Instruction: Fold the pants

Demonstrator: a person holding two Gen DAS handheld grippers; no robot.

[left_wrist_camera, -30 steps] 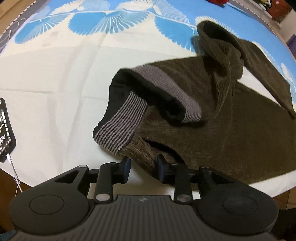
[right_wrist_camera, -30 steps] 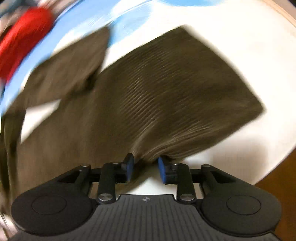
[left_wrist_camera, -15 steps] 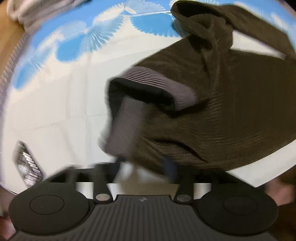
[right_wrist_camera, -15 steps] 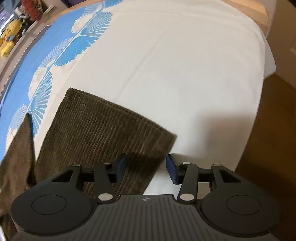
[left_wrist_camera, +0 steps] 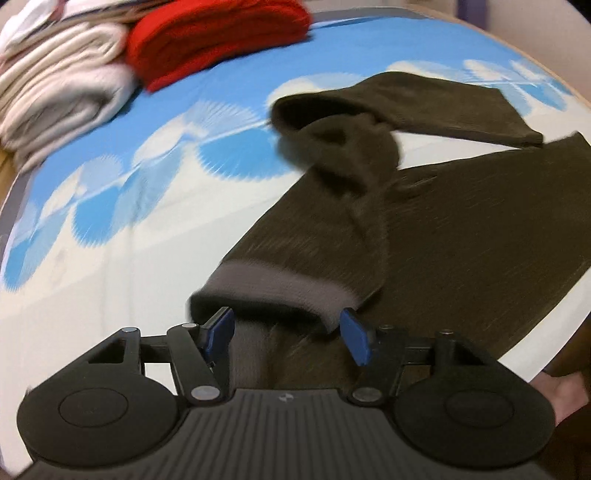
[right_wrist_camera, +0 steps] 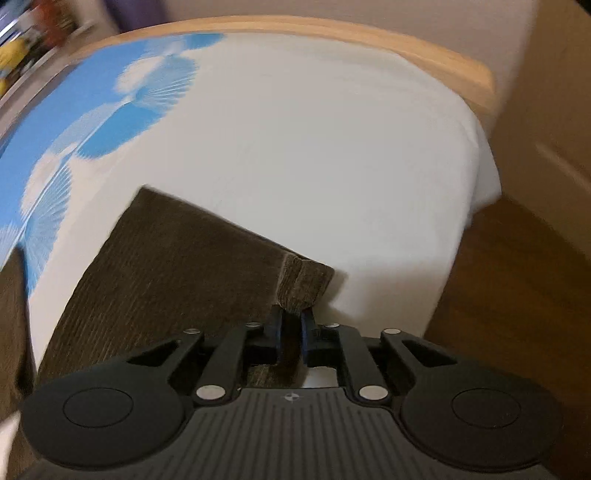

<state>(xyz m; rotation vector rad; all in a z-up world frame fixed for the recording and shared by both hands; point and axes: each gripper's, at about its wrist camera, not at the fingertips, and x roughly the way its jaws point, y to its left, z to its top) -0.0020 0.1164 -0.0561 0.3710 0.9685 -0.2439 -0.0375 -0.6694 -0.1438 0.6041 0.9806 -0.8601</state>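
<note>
Dark brown corduroy pants [left_wrist_camera: 443,236] with a grey ribbed waistband [left_wrist_camera: 280,280] lie rumpled on a white and blue bedsheet [left_wrist_camera: 122,236]. One leg is bunched and folded back at the far side. My left gripper [left_wrist_camera: 286,330] is open, its blue pads on either side of the waistband. In the right wrist view my right gripper [right_wrist_camera: 292,323] is shut on the near corner of a pant leg hem [right_wrist_camera: 301,282], which is pinched up off the sheet [right_wrist_camera: 314,147].
A red folded garment [left_wrist_camera: 218,33] and a stack of cream folded clothes [left_wrist_camera: 59,92] sit at the far left of the bed. The wooden bed frame [right_wrist_camera: 406,48] and the brown floor [right_wrist_camera: 517,295] lie beyond the bed's edge on the right.
My left gripper opened and swung to face the waistband. My right gripper moved to the leg hem corner and shut on it.
</note>
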